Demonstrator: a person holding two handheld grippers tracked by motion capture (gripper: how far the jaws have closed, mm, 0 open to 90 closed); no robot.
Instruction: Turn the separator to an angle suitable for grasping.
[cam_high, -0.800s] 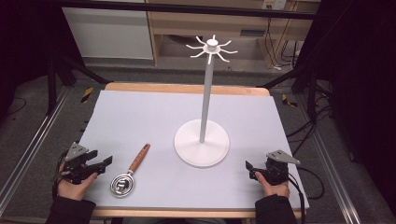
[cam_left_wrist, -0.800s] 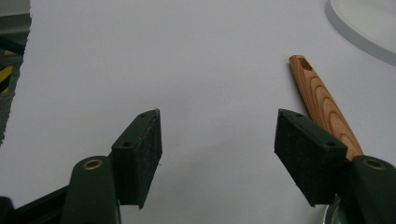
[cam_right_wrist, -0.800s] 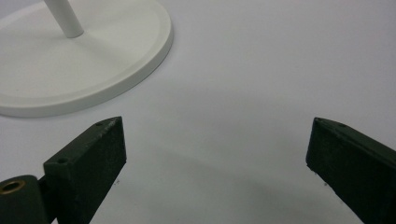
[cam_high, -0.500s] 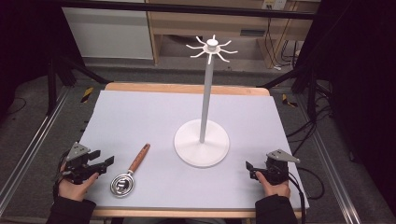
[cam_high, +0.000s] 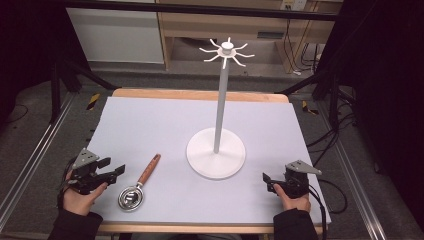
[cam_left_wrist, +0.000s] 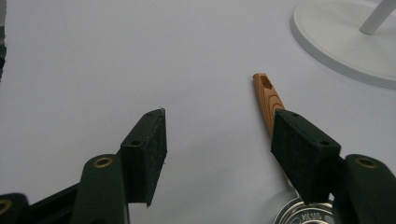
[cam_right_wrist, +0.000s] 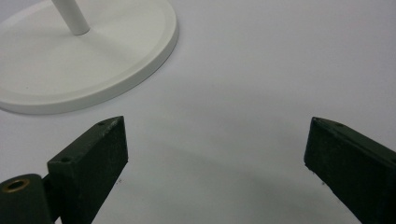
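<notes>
We judge strainer (cam_high: 135, 192) light, rigid; steel bowl slippery, so grab wooden handle (cam_left_wrist: 270, 100). Left gripper (cam_high: 118, 172) wide open, empty, nearby; right gripper (cam_high: 266, 180) likewise.

Your high view looks forward and down over the whole table (cam_high: 150, 120). Each gripper view sits low, close to the mat, facing along its jaws; both share the white stand's base (cam_left_wrist: 345, 42) (cam_right_wrist: 84, 70) with it.

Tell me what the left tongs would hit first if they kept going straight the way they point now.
Probably nothing close: the open left tongs point over bare mat, with the spoon's wooden handle just beside their line and the stand's white base further off to that side.
</notes>
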